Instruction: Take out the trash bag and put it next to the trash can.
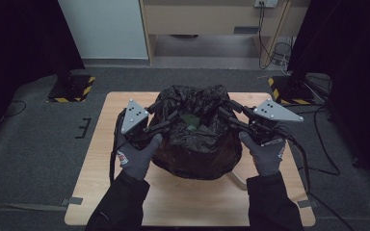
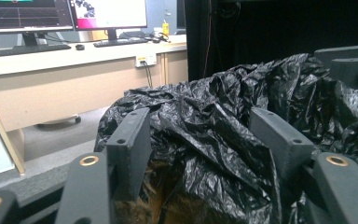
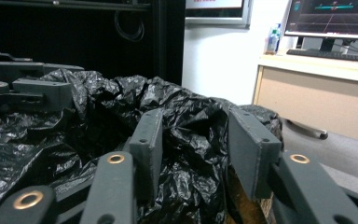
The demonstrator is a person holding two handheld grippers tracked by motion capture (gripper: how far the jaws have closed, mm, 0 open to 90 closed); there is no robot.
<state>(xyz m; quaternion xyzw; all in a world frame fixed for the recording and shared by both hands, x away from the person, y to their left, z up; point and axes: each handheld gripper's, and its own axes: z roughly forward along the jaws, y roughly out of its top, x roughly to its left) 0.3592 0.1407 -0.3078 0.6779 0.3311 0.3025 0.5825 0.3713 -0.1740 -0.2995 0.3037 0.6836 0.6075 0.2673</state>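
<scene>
Mid-table sits one crumpled black plastic bin bag (image 1: pixel 195 139) lining a basket, its mouth open with something green inside. I hold two grippers at its rim: the left gripper (image 1: pixel 166 119) at nine o'clock, the right gripper (image 1: pixel 231 118) at three o'clock. Each has its jaws part-way apart with a fold of the film gathered between them; whether the pads already bite I cannot tell (the film is loose). To do this well I judge both should pinch the rim evenly and lift outward together, avoiding tears. Count: one bag, two grippers, one light wooden table (image 1: pixel 125 202).
</scene>
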